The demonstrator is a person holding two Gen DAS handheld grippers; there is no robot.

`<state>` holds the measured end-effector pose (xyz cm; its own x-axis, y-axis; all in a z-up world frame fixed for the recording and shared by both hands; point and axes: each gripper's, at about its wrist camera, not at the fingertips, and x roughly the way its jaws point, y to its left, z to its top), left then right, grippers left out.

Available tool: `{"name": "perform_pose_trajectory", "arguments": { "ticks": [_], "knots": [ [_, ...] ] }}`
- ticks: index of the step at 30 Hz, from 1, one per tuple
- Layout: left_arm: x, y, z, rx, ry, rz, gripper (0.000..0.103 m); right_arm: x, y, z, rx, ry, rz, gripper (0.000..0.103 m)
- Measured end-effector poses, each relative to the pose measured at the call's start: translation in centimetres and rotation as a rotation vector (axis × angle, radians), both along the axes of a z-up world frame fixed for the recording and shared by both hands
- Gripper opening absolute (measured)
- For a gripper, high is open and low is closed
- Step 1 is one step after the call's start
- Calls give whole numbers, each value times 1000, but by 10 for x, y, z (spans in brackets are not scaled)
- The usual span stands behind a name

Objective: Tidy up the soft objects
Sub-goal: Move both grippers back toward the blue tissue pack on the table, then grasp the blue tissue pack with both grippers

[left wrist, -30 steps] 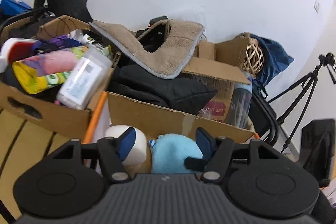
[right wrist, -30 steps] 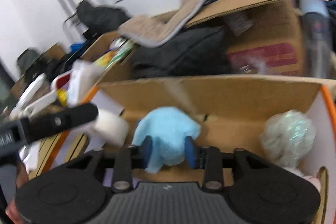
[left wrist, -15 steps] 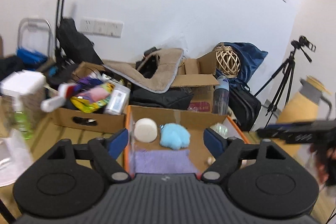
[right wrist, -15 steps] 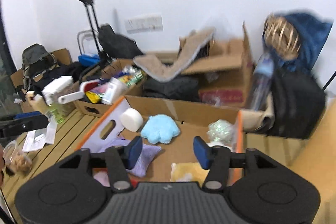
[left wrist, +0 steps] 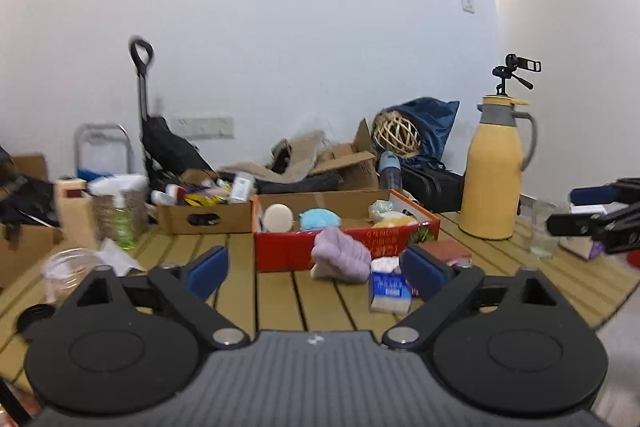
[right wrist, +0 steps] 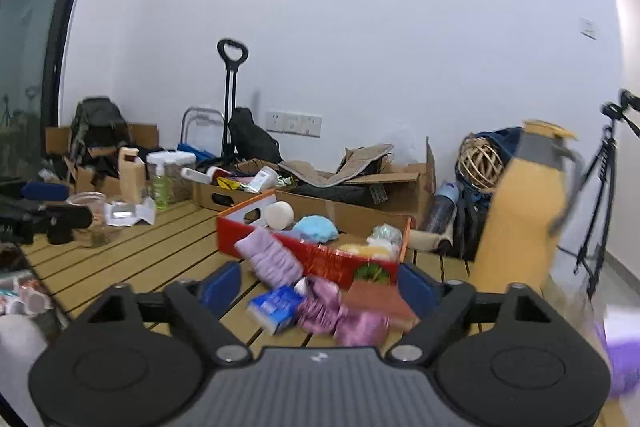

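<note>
Opening: left gripper (left wrist: 316,269) and right gripper (right wrist: 320,285) jaws are spreading, nothing between them.
Soft objects: purple cloth (left wrist: 340,255) is lying ahead on desk (left wrist: 280,291), touching red box (left wrist: 288,247).
Box contents: blue plush (left wrist: 320,219) is sitting inside, beyond both grippers.

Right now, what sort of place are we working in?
Probably a cluttered storage or work room at home: a slatted wooden table, open cardboard boxes of odds and ends against a white wall, and a camera tripod.

The table (left wrist: 280,299) is slatted wood with a matt yellow finish; the red box (left wrist: 288,247) is printed cardboard, brown inside; the lilac cloth (left wrist: 340,255) looks soft and ribbed; the yellow jug (left wrist: 496,179) is smooth plastic.
</note>
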<state>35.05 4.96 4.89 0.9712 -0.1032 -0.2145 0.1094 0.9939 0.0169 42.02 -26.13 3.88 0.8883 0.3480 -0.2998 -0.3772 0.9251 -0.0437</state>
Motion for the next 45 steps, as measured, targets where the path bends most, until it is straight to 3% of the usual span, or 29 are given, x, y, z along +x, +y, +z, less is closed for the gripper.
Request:
{"name": "perform_pose_trajectory", "arguments": {
  "ticks": [6,11,15,19,20,21,25,27,28,30,32,33,34,36,38,40,43,45],
  "knots": [
    [-52,-3,-21,-9,58,-3,102,-72,-15,-30,101,63,-28,90],
    [-50,-8,-24,34,45,35,102,-80,-8,-35,63,75,-35,90],
    [-36,-4,-36,-9,96,5,102,-71,-7,-46,110,103,-27,90],
    [-2,-4,-49,-51,151,-42,102,-36,7,-70,119,185,-37,86],
    [13,-6,-52,-47,164,-55,102,-25,12,-75,112,202,-32,80],
    [26,-9,-54,-34,173,-58,102,-10,18,-80,104,215,-27,74],
    [102,-30,-66,99,219,-47,102,50,46,-92,27,202,-57,69],
    [137,-39,-70,138,232,-62,100,83,62,-100,-41,206,-85,53],
    [151,-41,-71,138,229,-83,100,98,69,-105,-76,212,-100,51],
    [180,-40,-75,100,238,-89,100,129,85,-117,-124,229,-130,50],
    [209,-34,-84,54,242,-15,98,150,101,-127,-145,238,-130,44],
    [220,-28,-91,37,248,51,92,157,113,-131,-162,284,-89,30],
    [227,-22,-98,31,268,102,90,159,122,-129,-120,307,21,25],
    [234,-8,-100,-16,293,124,87,151,125,-120,-45,263,162,27],
    [234,5,-97,-113,297,94,85,149,123,-107,-31,229,171,32],
    [233,11,-94,-193,306,38,82,164,109,-98,45,243,155,37],
    [234,8,-93,-301,370,-75,66,210,90,-104,144,341,129,40],
    [238,-1,-96,-354,421,-155,60,240,81,-115,184,411,110,35]
  ]
}}
